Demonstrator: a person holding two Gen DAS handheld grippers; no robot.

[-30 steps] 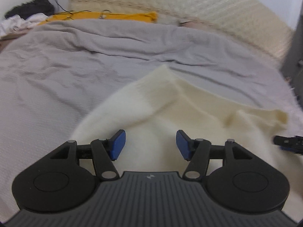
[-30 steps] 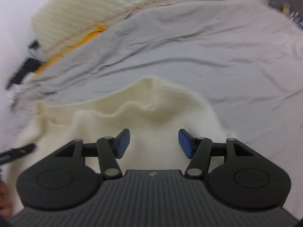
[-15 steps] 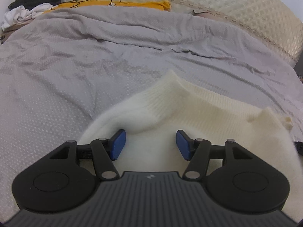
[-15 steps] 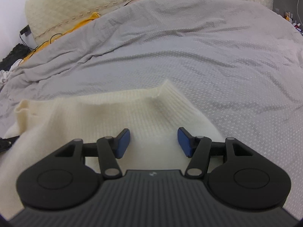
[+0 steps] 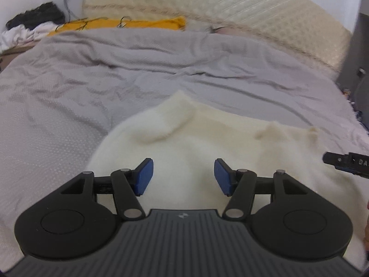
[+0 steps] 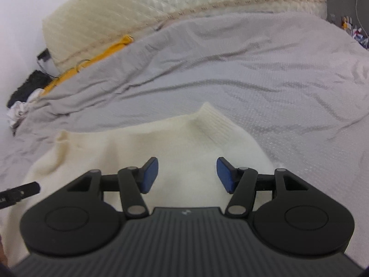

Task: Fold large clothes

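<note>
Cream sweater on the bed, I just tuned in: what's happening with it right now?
A person holds a claw in each hand over the cream sweater, which lies spread on the grey bedspread. The left claw and the right claw both stand open above the knit, blue pads apart, gripping nothing. Two ribbed corners of the sweater poke up at its far edge. No grasp for a fold is in place yet.

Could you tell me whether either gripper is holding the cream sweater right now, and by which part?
Neither: the left gripper and right gripper have open jaws above the cream sweater, gripping nothing.
</note>
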